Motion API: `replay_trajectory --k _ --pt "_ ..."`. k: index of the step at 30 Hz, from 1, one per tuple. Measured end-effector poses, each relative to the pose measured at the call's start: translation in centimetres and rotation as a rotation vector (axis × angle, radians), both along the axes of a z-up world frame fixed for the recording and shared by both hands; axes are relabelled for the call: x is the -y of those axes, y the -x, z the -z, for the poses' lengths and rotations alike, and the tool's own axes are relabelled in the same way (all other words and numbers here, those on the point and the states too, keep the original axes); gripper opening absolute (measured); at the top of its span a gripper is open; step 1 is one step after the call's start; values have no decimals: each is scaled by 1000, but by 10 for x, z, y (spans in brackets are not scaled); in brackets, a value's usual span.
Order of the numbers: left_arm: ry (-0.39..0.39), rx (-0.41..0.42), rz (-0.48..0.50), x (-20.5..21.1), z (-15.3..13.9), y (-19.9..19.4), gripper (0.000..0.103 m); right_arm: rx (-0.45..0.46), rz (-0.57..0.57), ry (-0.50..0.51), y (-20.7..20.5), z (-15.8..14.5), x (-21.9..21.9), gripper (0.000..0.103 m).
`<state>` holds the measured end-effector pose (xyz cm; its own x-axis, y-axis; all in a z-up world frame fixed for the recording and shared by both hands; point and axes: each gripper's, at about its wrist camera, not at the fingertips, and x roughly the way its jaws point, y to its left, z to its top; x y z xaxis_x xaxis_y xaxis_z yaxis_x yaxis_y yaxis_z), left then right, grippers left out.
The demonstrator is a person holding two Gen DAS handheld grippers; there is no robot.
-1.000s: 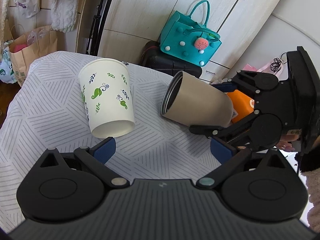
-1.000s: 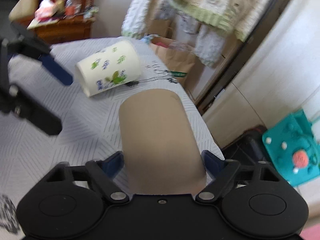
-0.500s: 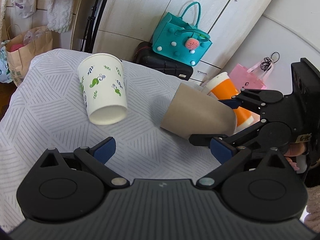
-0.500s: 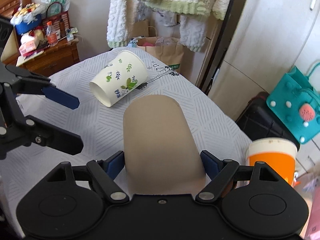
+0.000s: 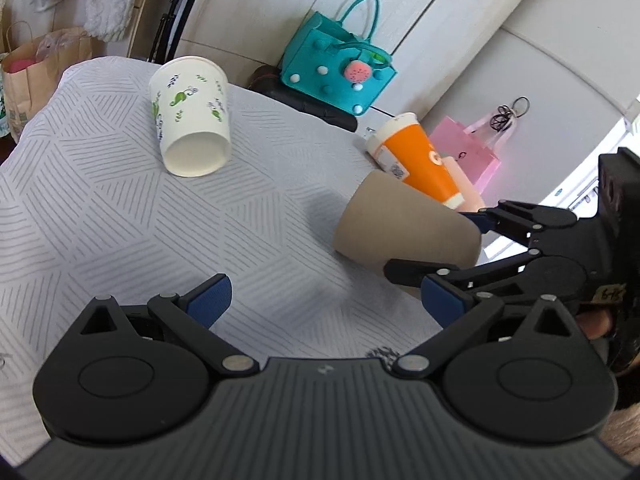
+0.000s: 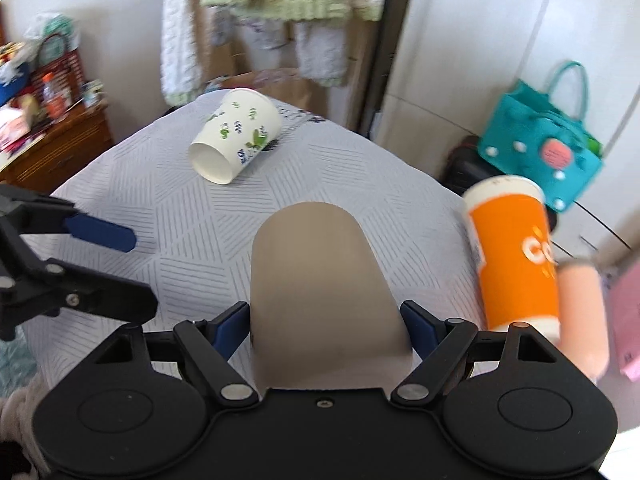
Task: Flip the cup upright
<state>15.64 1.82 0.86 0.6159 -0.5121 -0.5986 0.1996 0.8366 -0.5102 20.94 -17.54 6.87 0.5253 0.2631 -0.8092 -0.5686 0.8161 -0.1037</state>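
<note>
Grey-striped tablecloth over a round table, wardrobe doors and a teal bag behind. Right gripper fingers are clamped on the tan cup, blue pads pressed to either side of its wall close to the end nearest the camera. Left gripper fingers spread wide, nothing between them, hanging over bare cloth beside the tan cup.

Tan cup sits near the table's right edge in the left wrist view, held tilted: long axis runs away from the right gripper and slants down toward the cloth. Far end is wider, so likely the mouth leads and the base is in the grip, though the opening is not visible. Whether the low edge touches the cloth cannot be told.

Handling guess: paper, very light, thin wall that dents under a hard squeeze, smooth enough to slip. Best hold is low on the wall by the stiffer base, as now.

Further out: white leaf-print cup lies on its side, well apart, base toward the left camera. Orange cup also tipped, just behind the tan one. Pink bag beyond the edge
</note>
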Motion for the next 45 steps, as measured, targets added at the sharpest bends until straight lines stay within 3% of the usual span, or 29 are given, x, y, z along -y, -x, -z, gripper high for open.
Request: replay_trajectory --k 6,14,16,24,27,29,31,35,42,45 --pt "-15 16 21 5 -6 18 102 -17 84 -81 19 3 10 85" --pt "20 -1 65 12 -8 21 102 -165 188 -221 28 20 32 84" --pt "33 -13 77 16 -7 20 102 -166 191 -238 30 21 36 83" --pt "104 -72 71 25 -3 9 102 -116 133 -302 39 3 53 91" --pt "131 -99 63 29 1 3 102 -161 84 -331 37 2 60 91" --pt "192 -131 86 31 5 -3 102 -192 53 -345 35 4 63 92" --pt "251 -160 108 36 10 -7 102 -199 21 -339 35 6 62 92" --pt "237 -168 115 51 12 -12 101 -123 29 -257 31 0 62 94" --pt "333 -223 120 58 24 -21 100 -224 -113 -253 17 2 61 94" --pt "350 -237 116 61 28 -25 100 -244 -123 -239 13 11 57 94"
